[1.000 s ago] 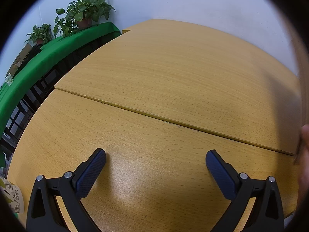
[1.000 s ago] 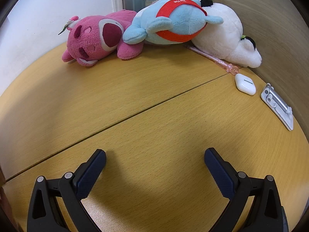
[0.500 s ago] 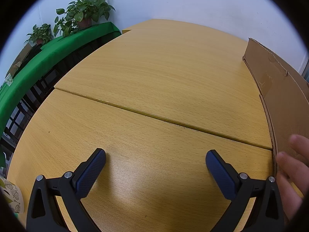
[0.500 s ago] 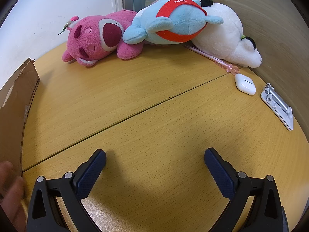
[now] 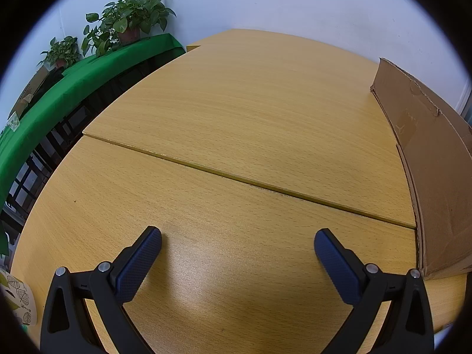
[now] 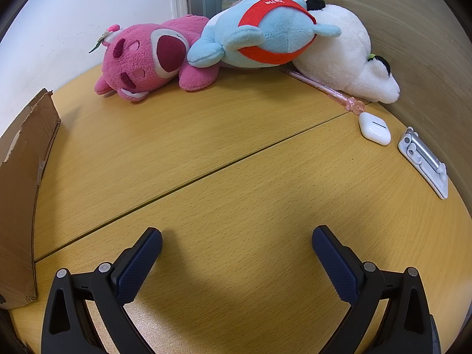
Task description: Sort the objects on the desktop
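In the right wrist view, a pink plush bear (image 6: 141,59), a blue plush with a red band (image 6: 265,32) and a white plush (image 6: 342,56) lie along the far edge of the wooden table (image 6: 236,153). A pink pen (image 6: 324,88), a white earbud case (image 6: 374,128) and a silver clip-like stand (image 6: 423,162) lie at the right. A cardboard box (image 6: 20,183) stands at the left, and it shows at the right of the left wrist view, cardboard box (image 5: 430,162). My right gripper (image 6: 236,244) and left gripper (image 5: 237,246) are both open and hold nothing.
A brown partition wall (image 6: 413,44) closes the table's right side. Beyond the table's left edge runs a green-covered shelf (image 5: 73,82) with potted plants (image 5: 129,20). A leaf-printed paper item (image 5: 17,298) lies at the near left corner.
A cardboard box has been set on the table between the two grippers by a hand, which has now left both views. The grippers have not moved.
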`<state>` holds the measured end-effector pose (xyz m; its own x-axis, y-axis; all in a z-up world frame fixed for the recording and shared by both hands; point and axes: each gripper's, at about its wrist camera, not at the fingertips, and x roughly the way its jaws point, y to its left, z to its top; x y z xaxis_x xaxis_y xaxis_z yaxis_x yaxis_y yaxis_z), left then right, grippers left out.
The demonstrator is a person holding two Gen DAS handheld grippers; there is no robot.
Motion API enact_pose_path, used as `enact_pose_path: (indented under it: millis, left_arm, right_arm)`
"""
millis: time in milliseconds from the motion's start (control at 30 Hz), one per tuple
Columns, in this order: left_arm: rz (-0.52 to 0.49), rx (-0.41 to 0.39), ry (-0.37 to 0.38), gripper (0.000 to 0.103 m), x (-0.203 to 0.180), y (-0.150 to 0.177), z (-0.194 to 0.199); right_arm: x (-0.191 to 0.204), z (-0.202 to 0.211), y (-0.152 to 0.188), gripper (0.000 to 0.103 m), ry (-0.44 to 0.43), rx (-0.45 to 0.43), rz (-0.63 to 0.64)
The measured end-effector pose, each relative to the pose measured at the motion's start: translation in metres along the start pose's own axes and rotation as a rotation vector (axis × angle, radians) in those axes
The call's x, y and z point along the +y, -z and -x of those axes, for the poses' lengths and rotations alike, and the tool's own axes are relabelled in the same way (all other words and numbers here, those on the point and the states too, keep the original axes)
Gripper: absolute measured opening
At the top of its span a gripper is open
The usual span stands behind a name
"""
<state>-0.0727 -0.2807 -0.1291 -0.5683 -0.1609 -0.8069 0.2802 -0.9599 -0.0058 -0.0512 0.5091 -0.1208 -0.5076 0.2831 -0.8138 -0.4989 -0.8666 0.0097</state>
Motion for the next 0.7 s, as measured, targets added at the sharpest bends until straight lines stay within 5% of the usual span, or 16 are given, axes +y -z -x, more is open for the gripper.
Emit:
enact_pose_path:
  millis: [400,567,700]
  left_arm:
    - [0.005,0.000,-0.002,0.103,0.000,0.000,0.000]
    - [-0.006,0.018,0.006,0.103,-0.001,0.002,0.003]
    - [-0.041,0.036,0.022,0.103,-0.009,0.017,0.016]
  right_arm:
    - [0.000,0.000,0.001,0.103,-0.005,0.001,0.005]
    - [0.001,0.008,0.008,0.103,-0.085,0.041,0.072]
    - [0.005,0.046,0.032,0.103,-0.187,-0.045,0.122]
